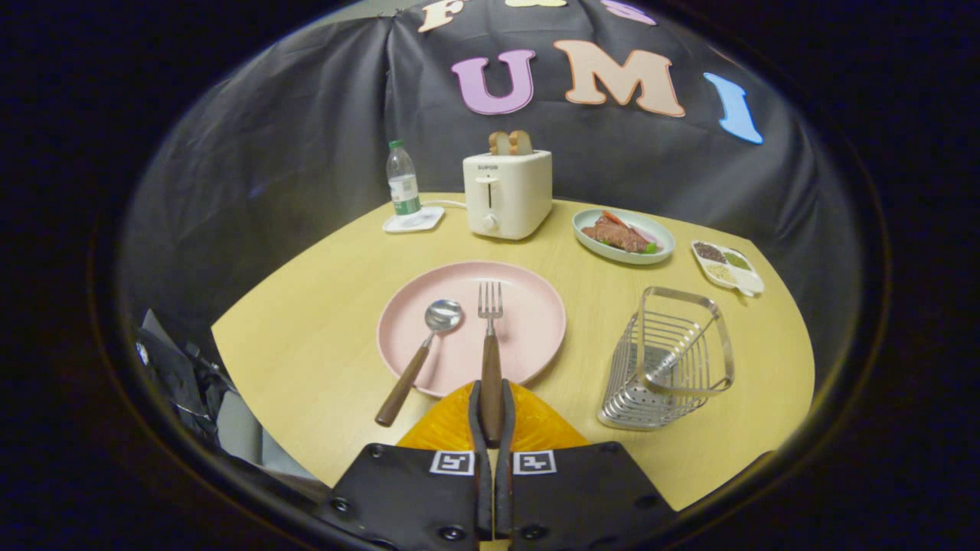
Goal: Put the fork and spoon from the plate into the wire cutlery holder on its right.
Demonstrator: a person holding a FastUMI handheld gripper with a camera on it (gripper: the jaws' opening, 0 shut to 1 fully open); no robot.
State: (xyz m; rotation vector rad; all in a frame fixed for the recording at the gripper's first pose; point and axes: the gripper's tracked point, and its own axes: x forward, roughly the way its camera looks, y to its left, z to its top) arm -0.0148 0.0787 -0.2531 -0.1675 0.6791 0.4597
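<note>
Gripper view showed the claw (491, 417) narrowed onto the wooden handle of the fork (490, 344), both orange fingers (448, 428) pressing its near end from either side. The fork's tines rested on the pink plate (528, 306) just ahead, so it had not yet been lifted clear. Left of the fork, the spoon (419, 356) lay untouched, bowl on the plate, handle trailing off its near rim onto the table (306, 337). To the right of the plate, the wire cutlery holder (668, 360) stood empty. By my judgement, neither utensil had been delivered; only the first grasp was made.
</note>
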